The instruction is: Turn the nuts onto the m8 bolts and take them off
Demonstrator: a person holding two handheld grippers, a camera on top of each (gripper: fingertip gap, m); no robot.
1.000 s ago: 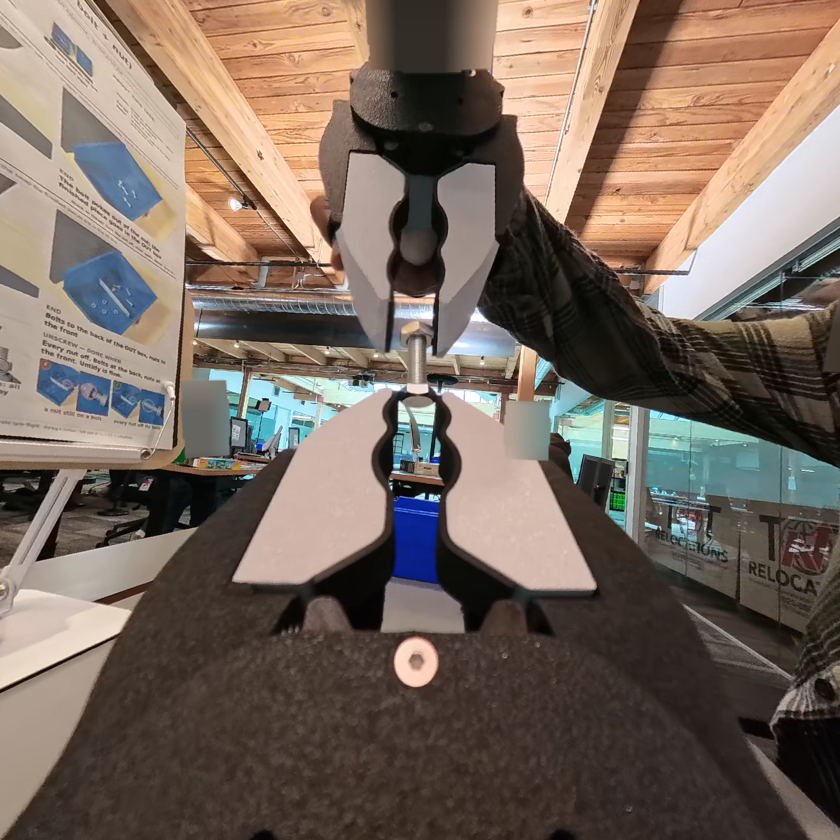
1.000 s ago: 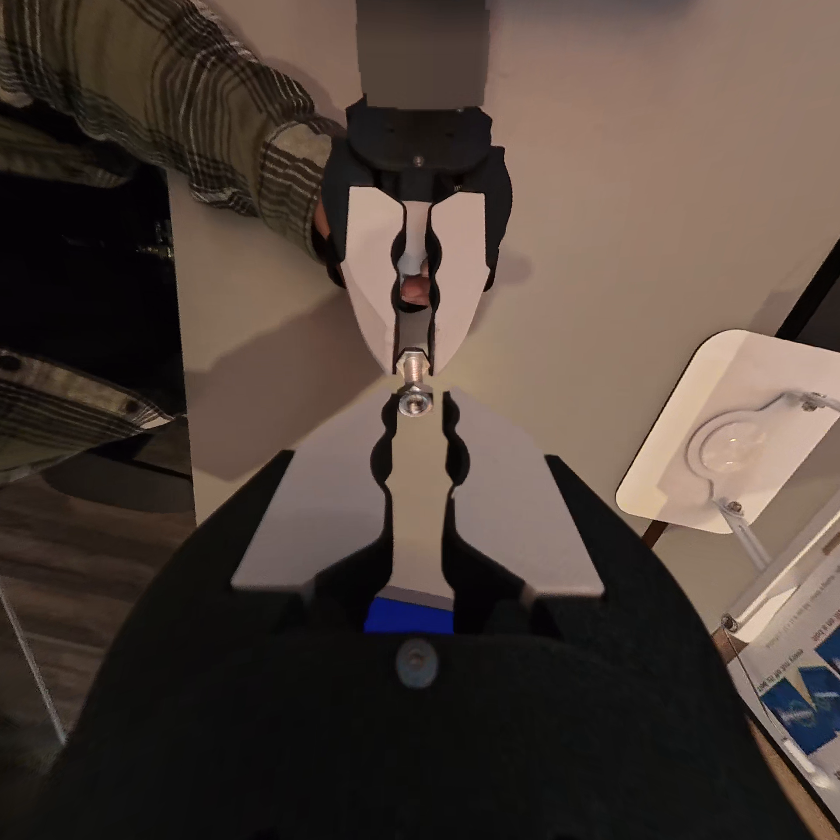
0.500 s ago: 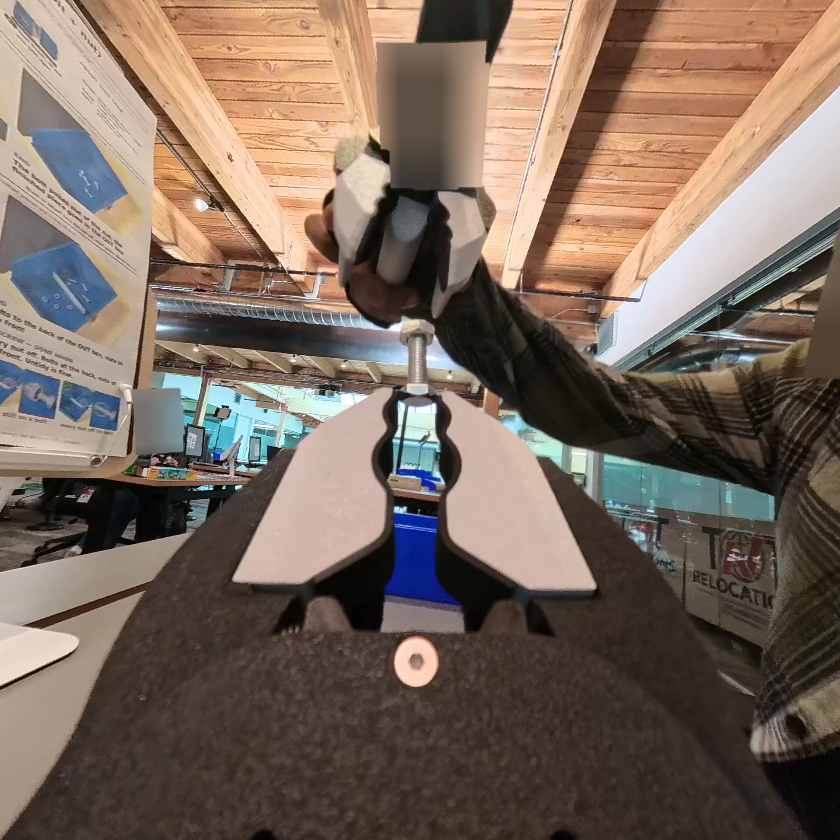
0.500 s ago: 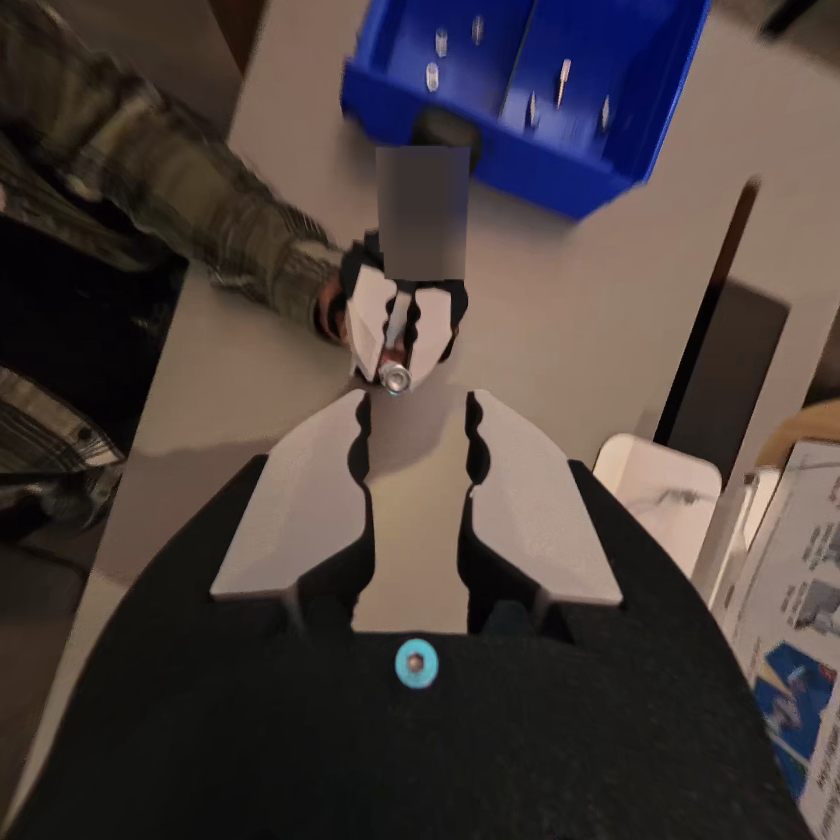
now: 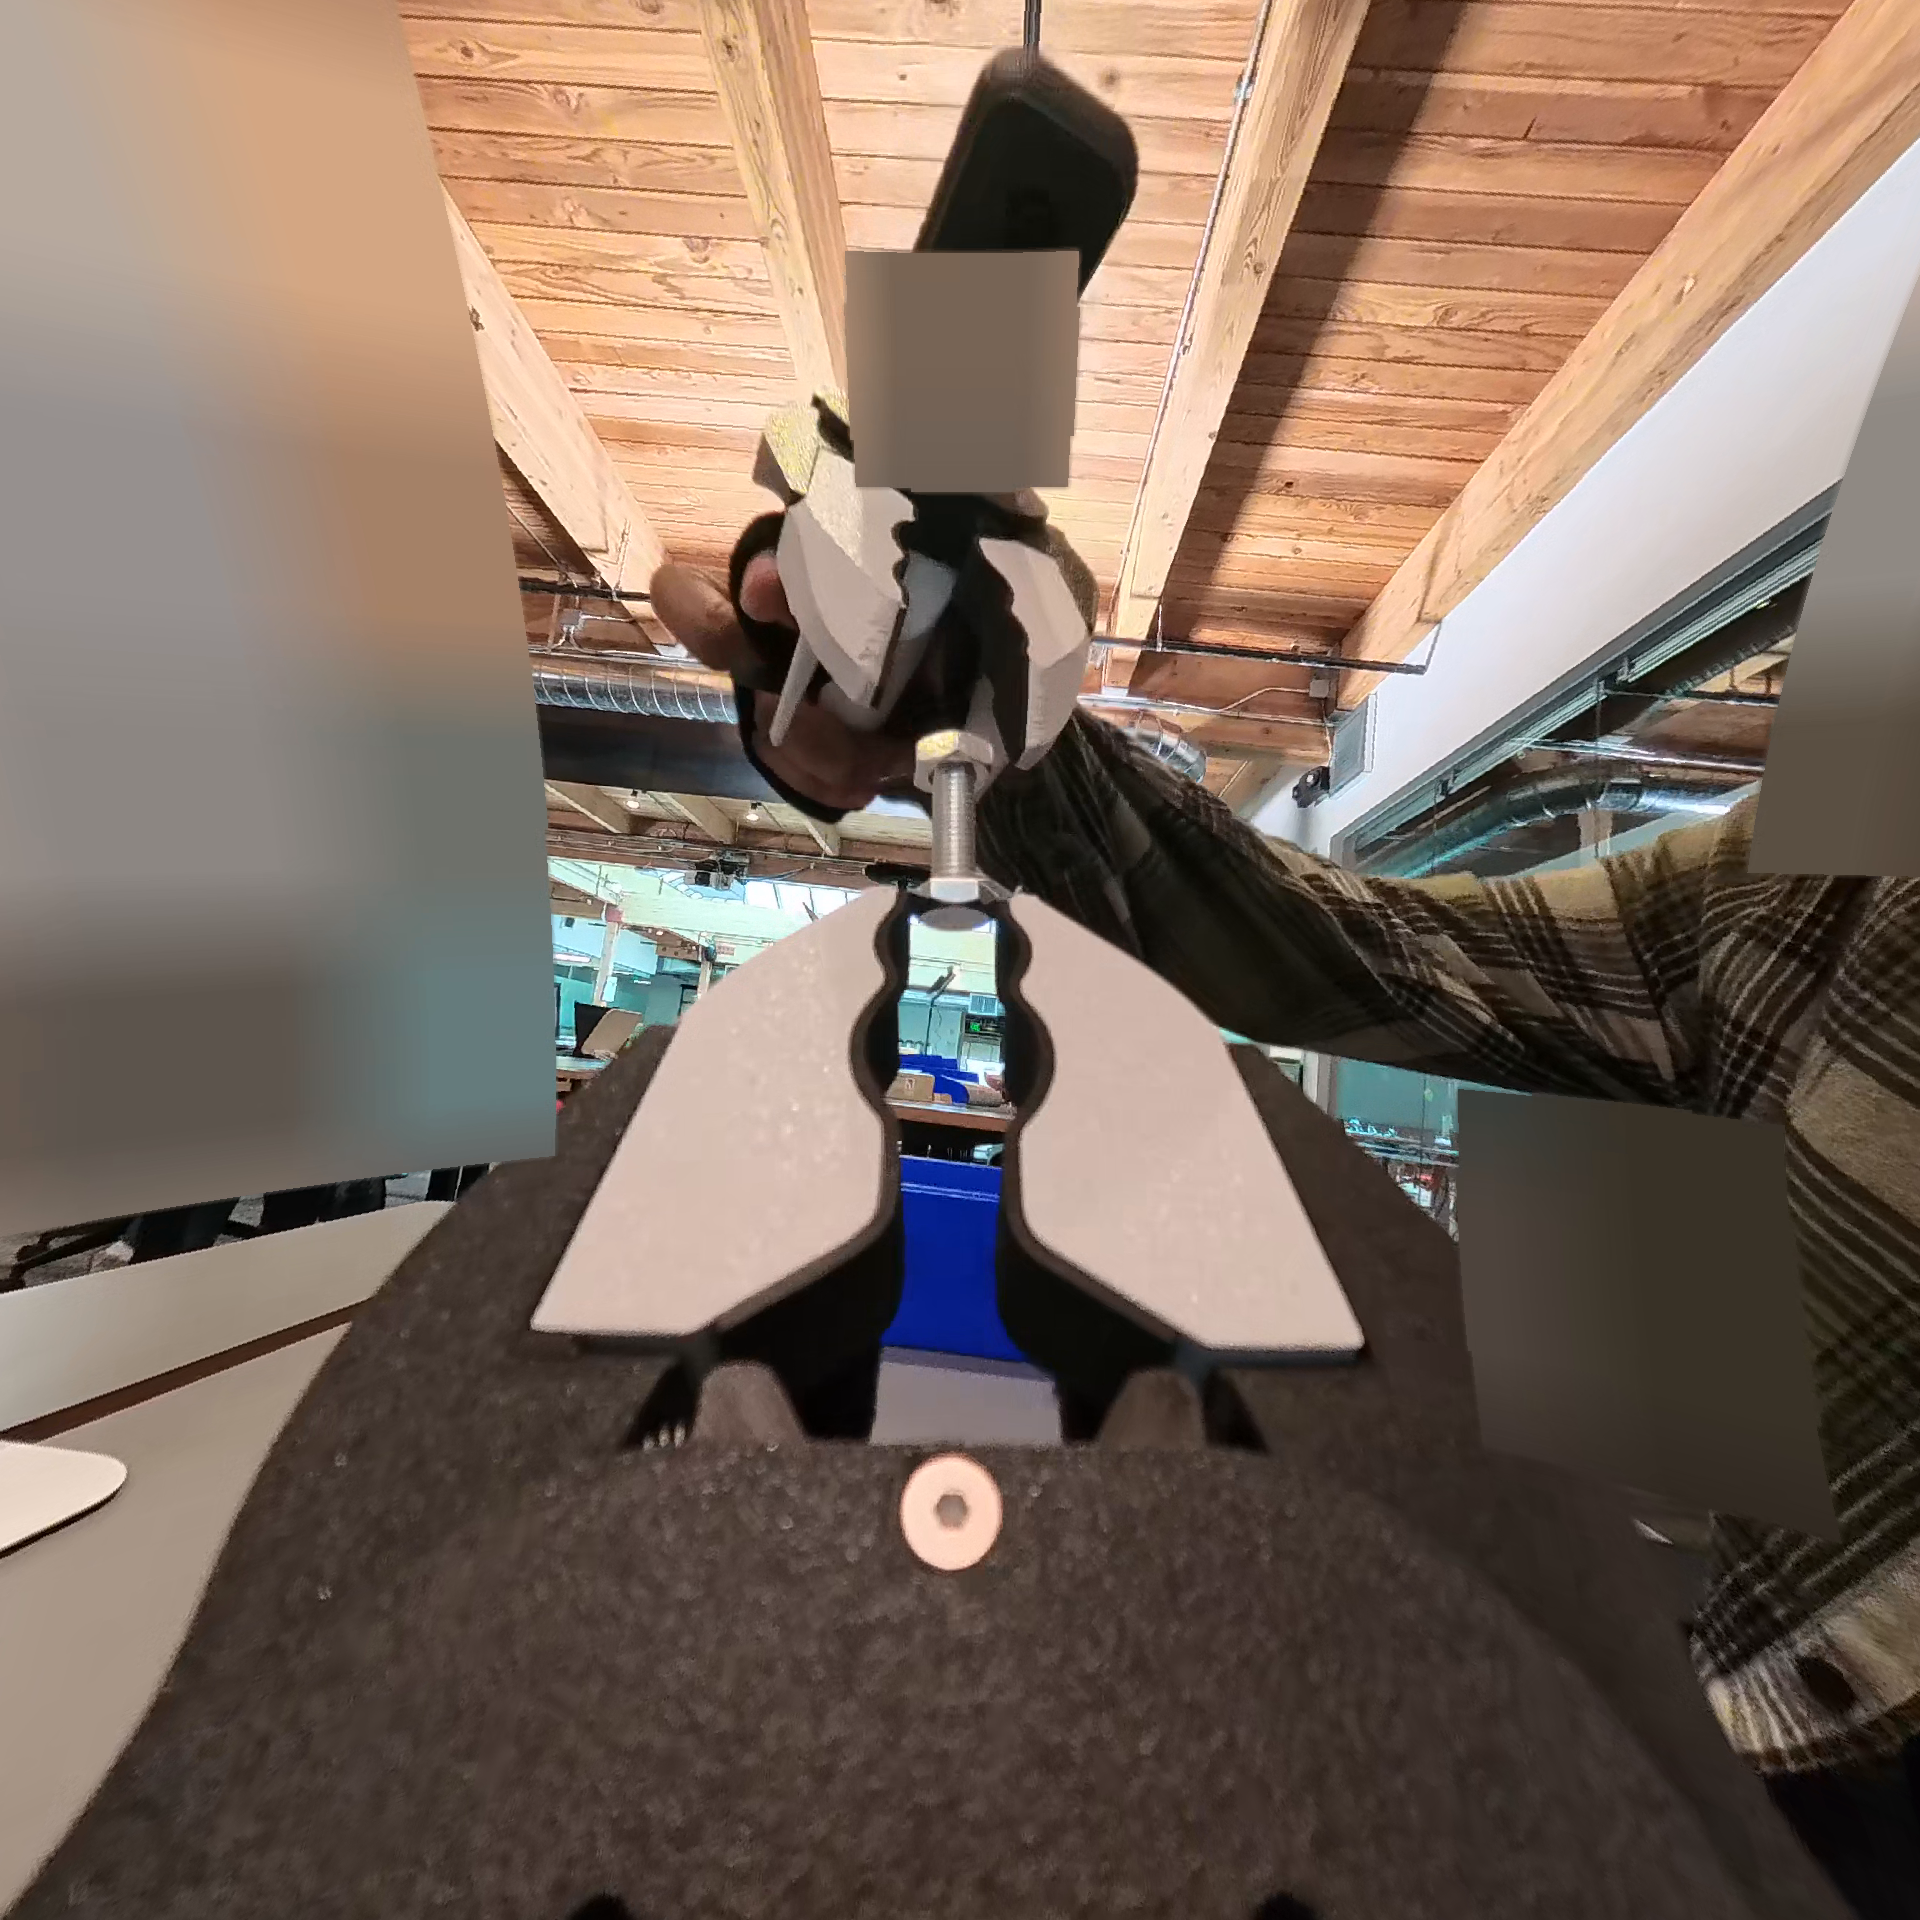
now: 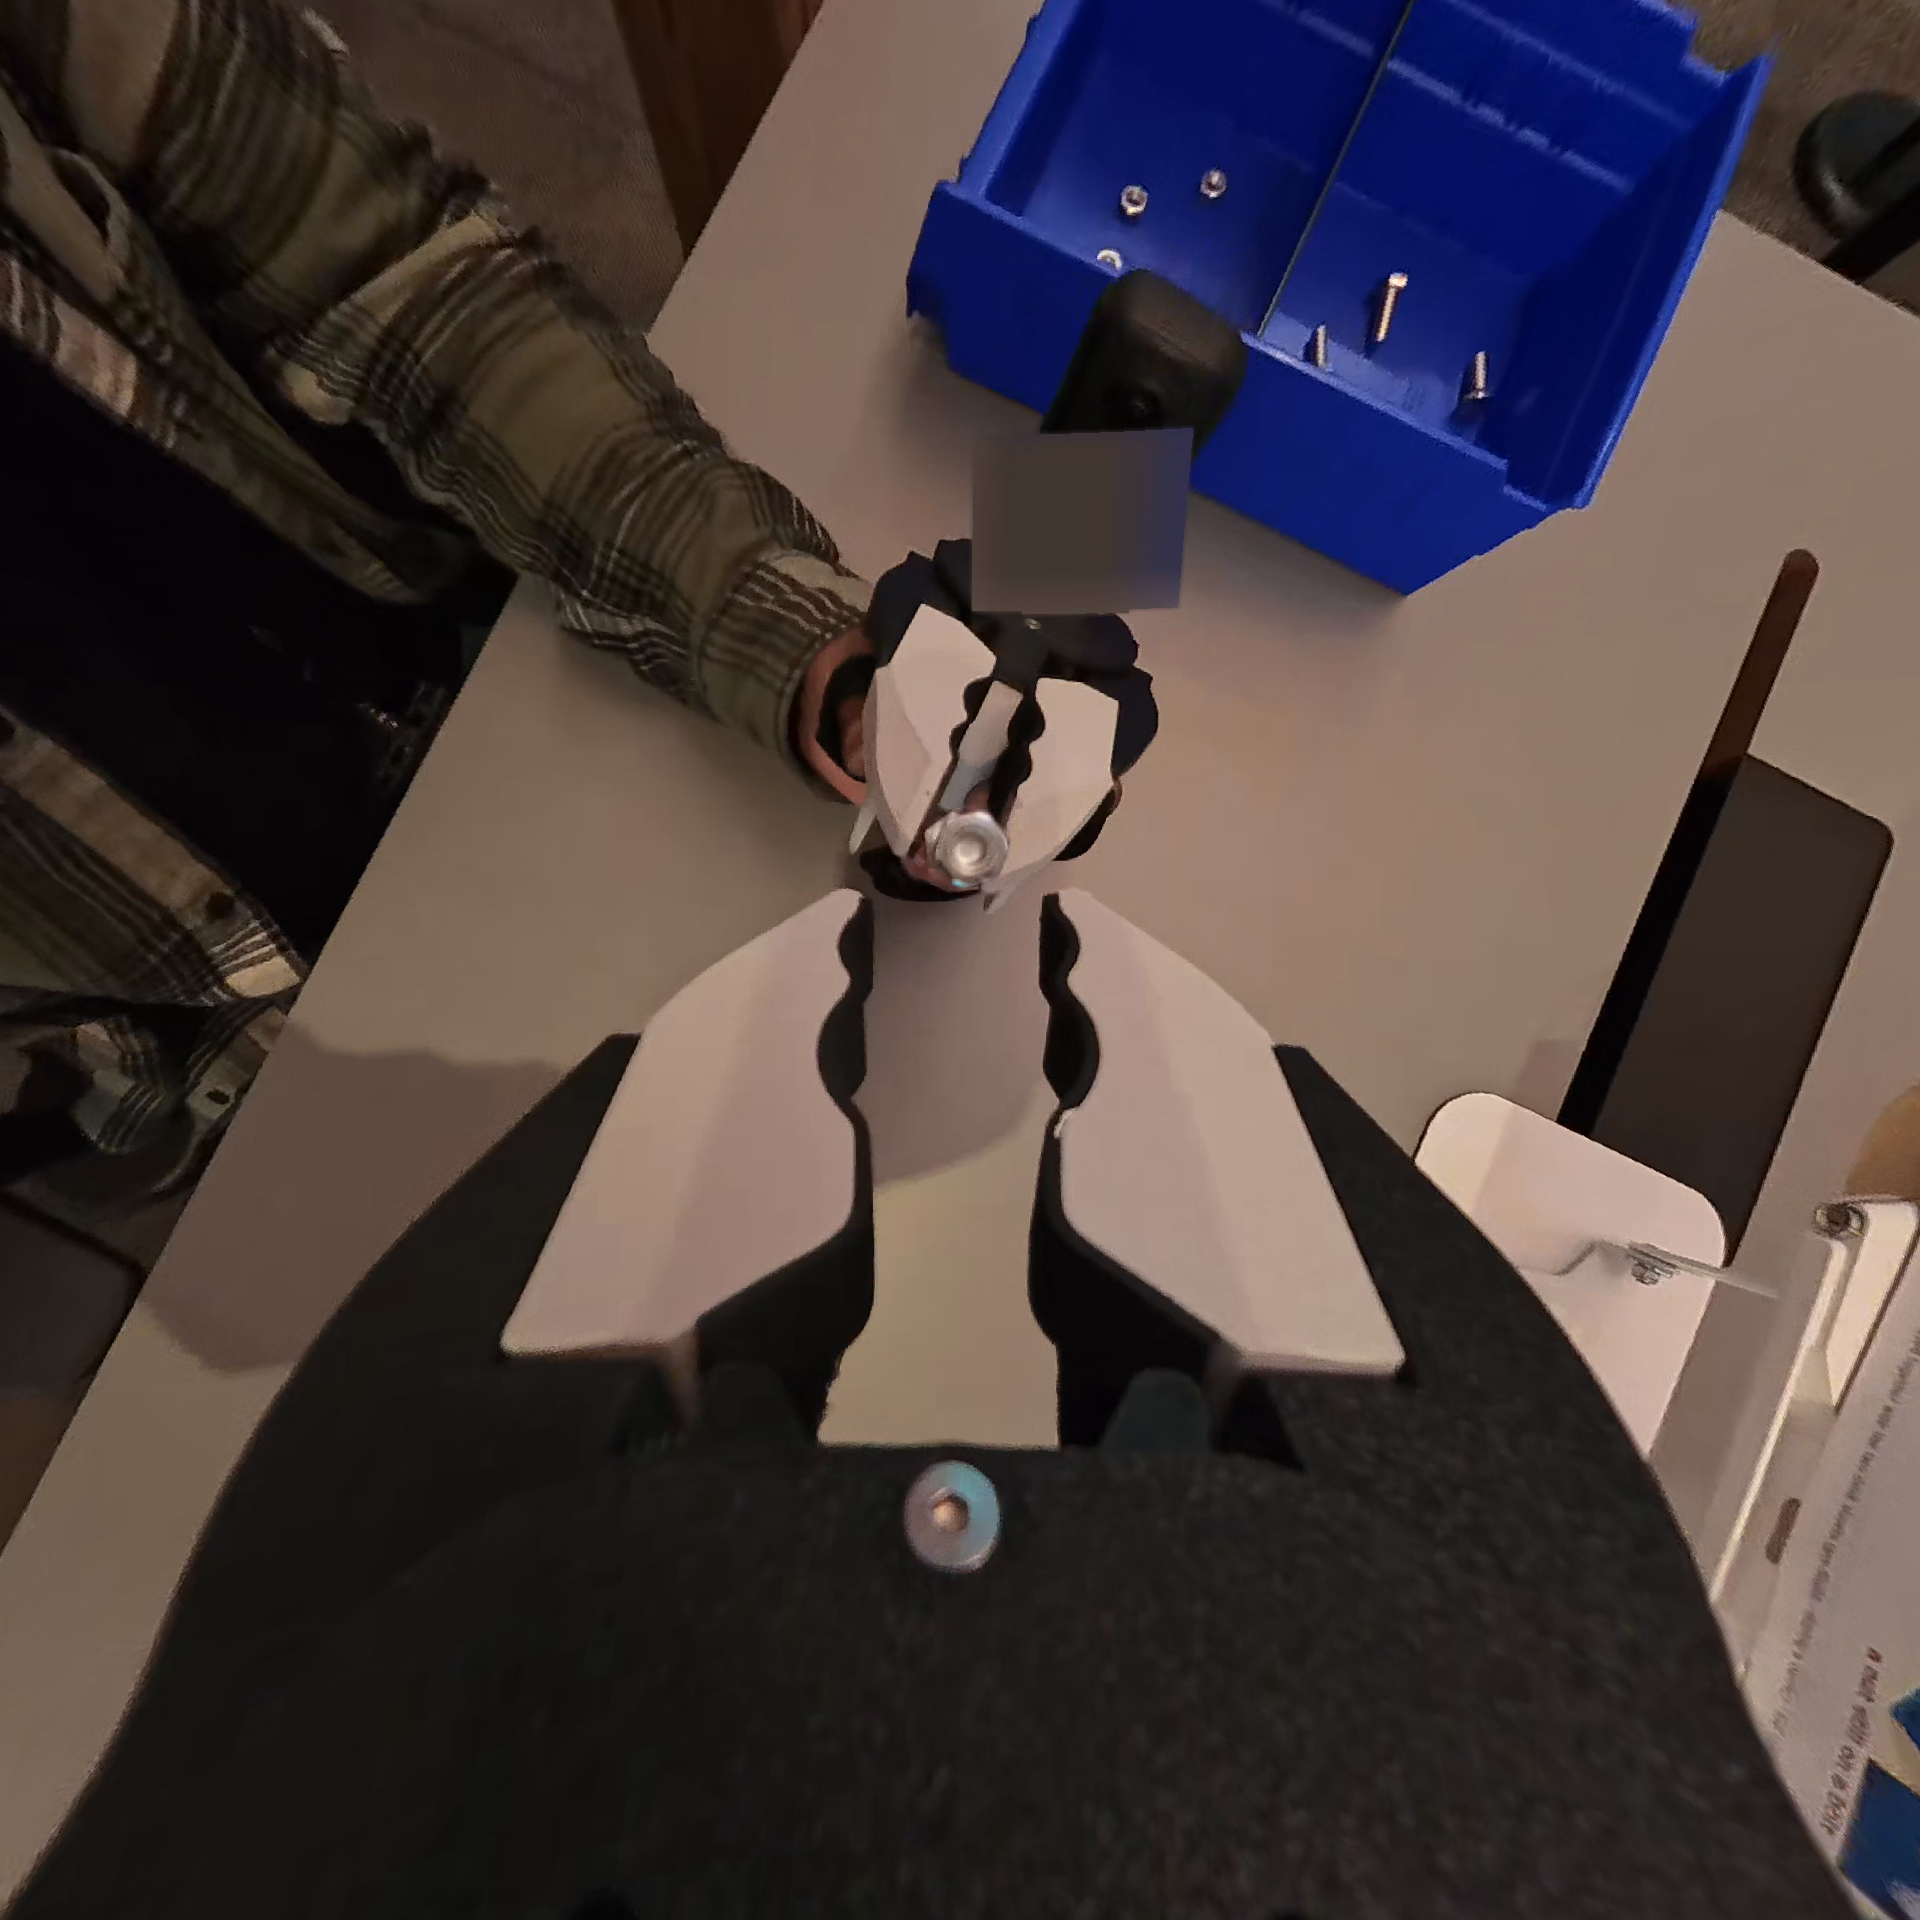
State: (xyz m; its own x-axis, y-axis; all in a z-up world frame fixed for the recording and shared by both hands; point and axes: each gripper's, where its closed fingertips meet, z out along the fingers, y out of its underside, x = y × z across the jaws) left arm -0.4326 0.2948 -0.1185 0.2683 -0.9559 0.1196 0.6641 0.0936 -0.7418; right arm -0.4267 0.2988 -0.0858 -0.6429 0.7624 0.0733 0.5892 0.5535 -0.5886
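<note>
My left gripper [image 5: 954, 914] is shut on the head of a silver bolt [image 5: 954, 821] that stands upright out of its tips. A nut [image 5: 951, 746] sits on the bolt's top end. My right gripper [image 6: 951, 909] is open and empty, a little short of the bolt's nut end [image 6: 966, 844], looking down along it. In the left wrist view the right gripper [image 5: 925, 696] hangs just above the nut, jaws apart, not gripping it. In the right wrist view the left gripper [image 6: 971, 868] holds the bolt over the grey table [image 6: 1351, 831].
A blue bin [image 6: 1351, 457] stands behind on the table, with loose nuts [image 6: 1132, 197] in its left half and bolts [image 6: 1387, 301] in its right half. A white stand base [image 6: 1538, 1195] and a printed sheet [image 6: 1849, 1507] are at right. Plaid sleeves [image 6: 468, 395] reach in from the left. The gap from one gripper's tips to the other's is roughly 4 cm. My left gripper's tips are some 35 cm from the white stand base [image 6: 1538, 1195].
My right gripper has opened, let go of the nut and drawn back from the bolt, tilting so the blue bin comes into view. My left gripper still holds the bolt.
</note>
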